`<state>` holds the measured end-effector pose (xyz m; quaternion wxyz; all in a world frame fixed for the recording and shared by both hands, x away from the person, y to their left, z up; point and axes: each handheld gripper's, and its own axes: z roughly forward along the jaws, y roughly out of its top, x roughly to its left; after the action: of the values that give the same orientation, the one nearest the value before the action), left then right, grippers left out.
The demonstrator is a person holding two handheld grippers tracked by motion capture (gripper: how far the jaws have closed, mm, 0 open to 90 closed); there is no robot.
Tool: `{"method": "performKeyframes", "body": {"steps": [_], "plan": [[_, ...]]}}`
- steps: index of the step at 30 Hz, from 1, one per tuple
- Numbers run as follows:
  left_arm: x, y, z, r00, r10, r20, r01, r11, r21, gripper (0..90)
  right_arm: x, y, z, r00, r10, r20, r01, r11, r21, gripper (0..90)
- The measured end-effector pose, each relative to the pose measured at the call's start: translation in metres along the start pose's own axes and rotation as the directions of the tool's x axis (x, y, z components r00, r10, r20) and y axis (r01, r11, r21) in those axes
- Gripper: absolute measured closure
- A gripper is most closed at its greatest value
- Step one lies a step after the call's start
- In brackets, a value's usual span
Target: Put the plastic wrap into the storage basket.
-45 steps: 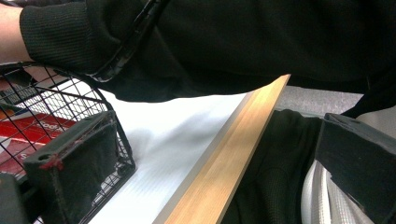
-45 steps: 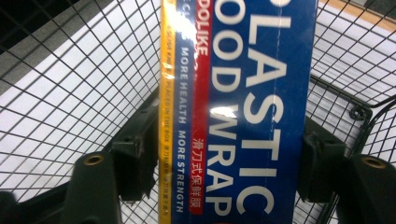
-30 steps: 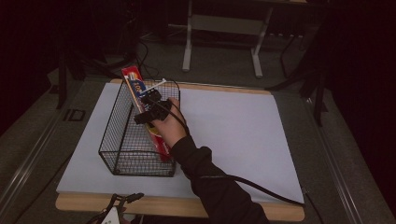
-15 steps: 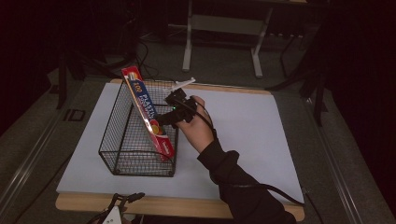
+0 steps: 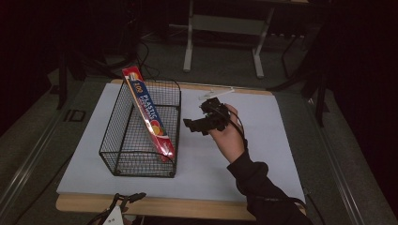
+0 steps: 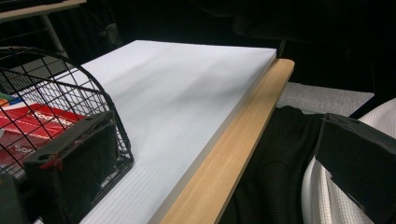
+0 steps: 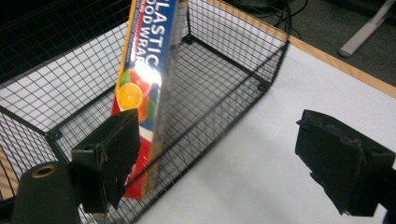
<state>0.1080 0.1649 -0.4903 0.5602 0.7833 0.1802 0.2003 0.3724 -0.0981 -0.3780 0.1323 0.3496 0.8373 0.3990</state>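
Observation:
A long red plastic-wrap box (image 5: 149, 115) leans slantwise inside a black wire basket (image 5: 123, 159), its upper end over the far rim. My right gripper (image 5: 197, 117) hovers just right of the basket, pointing toward it, open and holding nothing. In the right gripper view the box (image 7: 144, 70) and basket (image 7: 224, 60) lie ahead of the right gripper (image 7: 224, 161), whose jaws stand wide apart. My left gripper (image 5: 122, 208) rests low at the table's near edge. In its own view the left gripper (image 6: 215, 172) is open, with the basket (image 6: 56, 93) close on its left.
The basket stands on a white board (image 5: 263, 154) laid on a wooden table (image 5: 187, 208). To the right of the basket the board is bare. A dark sleeve (image 5: 263, 192) reaches in from the bottom. Metal table legs (image 5: 190, 37) stand on the floor beyond.
My right gripper has drawn back from the box over the basket and moved to the right, empty. The box stays leaning in the basket. The left gripper has not moved.

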Motion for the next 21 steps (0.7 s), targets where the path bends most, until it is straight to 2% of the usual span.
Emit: {"method": "performKeyframes", "body": {"steps": [8, 17, 21], "plan": [[0.000, 0.000, 0.000, 1.0000, -0.002, 0.002, 0.002, 1.0000, 0.002, 0.1, -0.017, -0.031, -0.018, 0.9998, 0.018, 0.011, -0.018, 1.000, -0.024, 14.0], [0.000, 0.000, 0.000, 1.0000, -0.003, 0.004, 0.003, 1.0000, 0.001, 0.1, -0.028, -0.067, -0.033, 0.9995, 0.010, 0.031, -0.009, 1.000, -0.013, 14.0], [0.000, 0.000, 0.001, 1.0000, -0.004, 0.002, 0.004, 1.0000, 0.003, 0.1, -0.036, -0.084, -0.041, 0.9990, 0.029, 0.034, -0.028, 0.999, -0.032, 14.0]]}}
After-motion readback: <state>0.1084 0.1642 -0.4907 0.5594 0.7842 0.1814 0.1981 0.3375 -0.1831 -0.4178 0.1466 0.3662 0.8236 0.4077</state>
